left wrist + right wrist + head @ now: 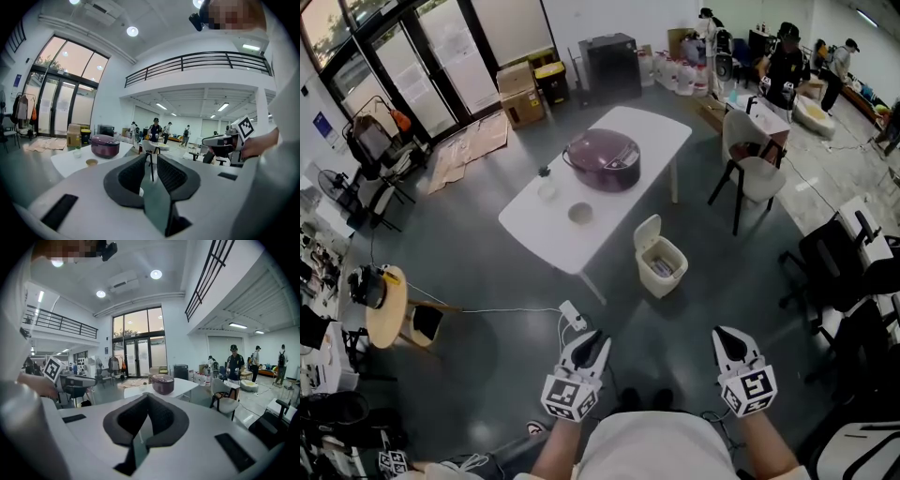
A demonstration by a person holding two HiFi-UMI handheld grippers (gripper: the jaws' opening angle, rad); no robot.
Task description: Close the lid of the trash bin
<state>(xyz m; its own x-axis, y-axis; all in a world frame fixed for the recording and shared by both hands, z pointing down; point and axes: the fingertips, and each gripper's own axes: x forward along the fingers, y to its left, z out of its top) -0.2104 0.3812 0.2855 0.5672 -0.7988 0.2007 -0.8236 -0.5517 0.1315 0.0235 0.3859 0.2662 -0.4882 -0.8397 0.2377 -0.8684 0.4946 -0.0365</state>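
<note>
The left gripper [600, 339] and right gripper [727, 336] point forward, almost level, well apart from the trash bin [660, 260]. The left jaws are narrowly apart and empty; the right jaws are together.

Head view: high up, facing steeply down; left gripper [596, 342] and right gripper [727, 333] near, table [539, 225] farther, mid-room. Each gripper view: low, close to level, looking along its own fingers [133, 176] toward the far table. All three views share the table and purple cooker [605, 159].
</note>
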